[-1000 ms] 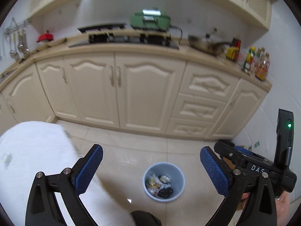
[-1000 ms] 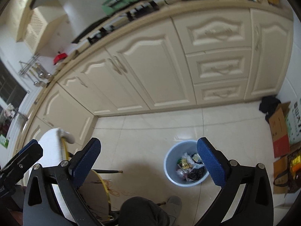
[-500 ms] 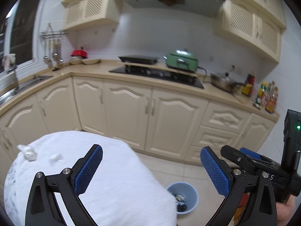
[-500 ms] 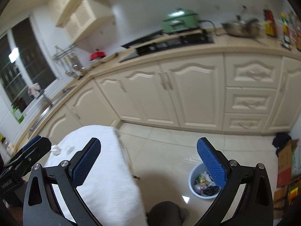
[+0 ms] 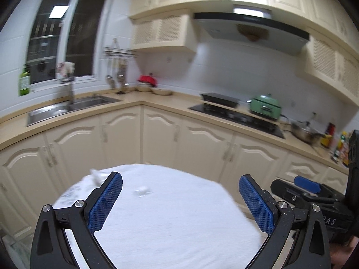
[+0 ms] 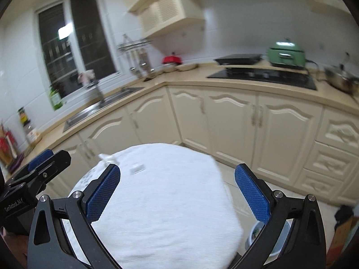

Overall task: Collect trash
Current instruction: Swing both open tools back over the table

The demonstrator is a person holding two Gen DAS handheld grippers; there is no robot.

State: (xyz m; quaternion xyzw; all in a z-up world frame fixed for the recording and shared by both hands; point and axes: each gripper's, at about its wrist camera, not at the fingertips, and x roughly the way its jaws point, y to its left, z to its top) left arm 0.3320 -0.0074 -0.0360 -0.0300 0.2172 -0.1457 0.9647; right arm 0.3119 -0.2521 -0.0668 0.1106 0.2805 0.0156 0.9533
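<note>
A: Both grippers are hanging over the near side of that round table (image 5: 179, 224), aren't they? The left gripper (image 5: 180, 201) is spread wide with nothing between its blue pads, and the right gripper (image 6: 177, 192) is gaping just the same, empty.

B: Yes, and I'd guess they're being held open like that because they're lining up on the scraps at the far left of the table. There's a small crumpled wrapper (image 5: 141, 192), pale and see-through looking, lying flat on the white cloth, and a second crumpled scrap (image 5: 97, 176) sitting further left, close to the table's edge.

A: What are they made of?

B: Both are blurring, so I can't tell for sure; thin film or tissue is my guess, light and easily crushed. The cloth is looking soft and nubbly, like towelling, so a pinch might drag it up too.

A: And the bin?

B: The grey-blue bin (image 6: 278, 239) is standing on the tiled floor at the near right, mostly hiding behind the right gripper's finger, well apart from the scraps
</note>
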